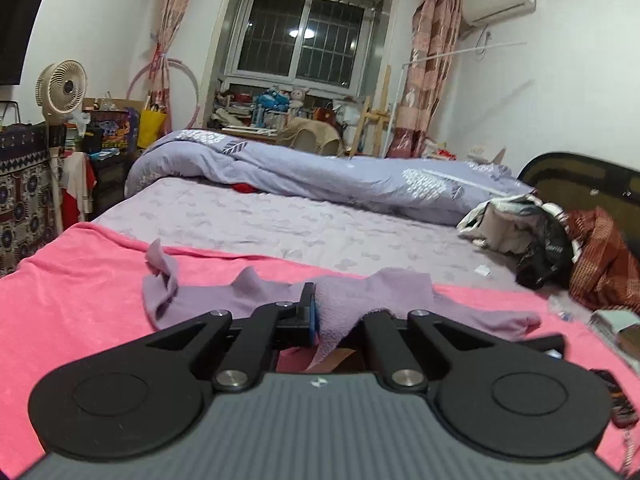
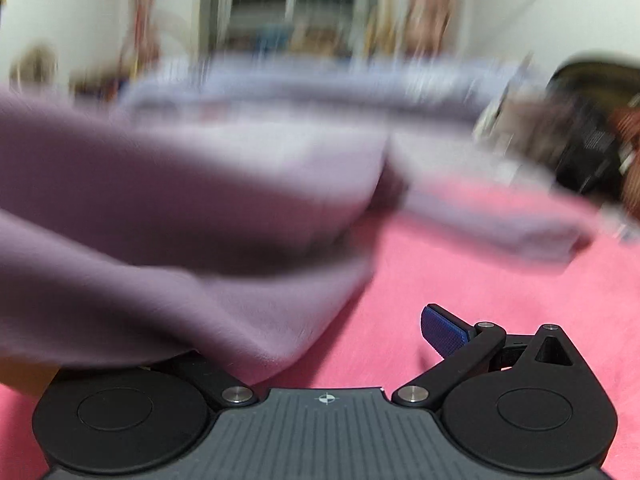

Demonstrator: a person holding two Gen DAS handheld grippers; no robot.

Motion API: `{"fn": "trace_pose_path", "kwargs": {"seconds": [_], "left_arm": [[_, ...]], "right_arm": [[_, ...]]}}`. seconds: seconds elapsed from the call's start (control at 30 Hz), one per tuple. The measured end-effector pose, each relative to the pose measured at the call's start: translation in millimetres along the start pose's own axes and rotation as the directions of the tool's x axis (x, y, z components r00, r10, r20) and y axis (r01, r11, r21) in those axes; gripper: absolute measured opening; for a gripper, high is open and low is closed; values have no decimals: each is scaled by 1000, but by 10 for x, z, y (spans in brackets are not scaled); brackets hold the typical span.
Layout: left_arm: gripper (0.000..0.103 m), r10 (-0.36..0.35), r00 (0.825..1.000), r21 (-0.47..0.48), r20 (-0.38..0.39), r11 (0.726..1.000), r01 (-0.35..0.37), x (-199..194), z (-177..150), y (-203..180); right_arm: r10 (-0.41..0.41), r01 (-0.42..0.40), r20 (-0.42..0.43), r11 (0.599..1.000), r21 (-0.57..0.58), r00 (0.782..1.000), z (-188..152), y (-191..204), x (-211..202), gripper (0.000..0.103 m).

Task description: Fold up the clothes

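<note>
We have the left hand-held gripper (image 1: 314, 312) clamped on the purple garment (image 1: 240, 300) at lower centre over the pink blanket (image 1: 80, 280), the right hand-held gripper (image 2: 360, 332) wide and empty, so one thin pinch may slip or bunch the fold.

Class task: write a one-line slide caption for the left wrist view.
Left gripper shut on a lilac fleece garment spread over a pink towel blanket.

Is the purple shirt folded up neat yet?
Not yet. The purple fleece garment lies rumpled on the pink blanket, one edge pinched in the left gripper.
</note>
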State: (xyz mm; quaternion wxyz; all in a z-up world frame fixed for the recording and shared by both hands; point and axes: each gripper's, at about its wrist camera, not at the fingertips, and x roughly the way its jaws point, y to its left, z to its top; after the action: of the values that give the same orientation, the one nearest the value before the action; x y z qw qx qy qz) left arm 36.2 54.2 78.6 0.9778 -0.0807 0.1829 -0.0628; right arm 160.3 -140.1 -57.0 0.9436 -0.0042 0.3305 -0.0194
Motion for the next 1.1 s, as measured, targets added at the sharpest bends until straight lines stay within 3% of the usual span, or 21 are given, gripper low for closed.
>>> {"fn": "trace_pose_path", "kwargs": {"seconds": [0.03,0.2,0.3,0.33,0.37,0.47,0.6,0.63,0.7,0.73,0.83,0.97,1.03,1.1], "left_arm": [[2,10,1000,-6,-12,1000,-10,31,-32,28],[2,53,998,-25,-35,998,-54,119,-141,137],[2,78,996,-14,-40,997,-79,150,-176,169],[2,89,995,-2,-39,996,-89,155,-183,178],[2,97,994,3,-40,995,-97,160,-194,199],[2,111,993,-1,-50,994,-111,185,-240,290],[2,105,993,-18,-51,994,-106,163,-291,291],[2,98,994,-19,-45,995,-99,136,-287,271],[2,77,997,9,-15,997,-77,23,-271,226],[2,67,998,24,-3,998,-67,-30,-267,205],[2,57,998,71,-40,996,-54,-75,-391,168],[2,83,985,103,-151,992,-68,37,-674,136],[3,112,977,133,-184,987,-88,96,-789,107],[3,148,970,183,-194,977,-112,146,-864,67]], "right_arm": [[20,-20,-56,1000,3,998,10,-1,98,103],[33,-26,-84,997,76,996,73,-69,136,103],[14,-10,-107,999,35,994,96,-16,124,103],[12,-9,-99,999,31,995,110,-19,94,98],[4,-3,-68,1000,15,998,117,-16,22,76],[-80,91,103,991,-99,991,138,9,-299,34],[-197,263,329,950,-168,923,262,-147,-681,23],[-230,302,384,943,-140,894,284,-227,-800,14],[-296,359,490,933,-36,820,272,-444,-1157,13],[-302,358,505,934,-15,809,230,-540,-1280,14],[-281,345,428,936,-78,859,8,-734,-1326,14],[-252,298,223,933,-204,942,-437,-816,-957,16],[-226,253,142,942,-219,964,-523,-786,-792,18],[-222,243,114,943,-226,968,-548,-752,-694,35]]}}
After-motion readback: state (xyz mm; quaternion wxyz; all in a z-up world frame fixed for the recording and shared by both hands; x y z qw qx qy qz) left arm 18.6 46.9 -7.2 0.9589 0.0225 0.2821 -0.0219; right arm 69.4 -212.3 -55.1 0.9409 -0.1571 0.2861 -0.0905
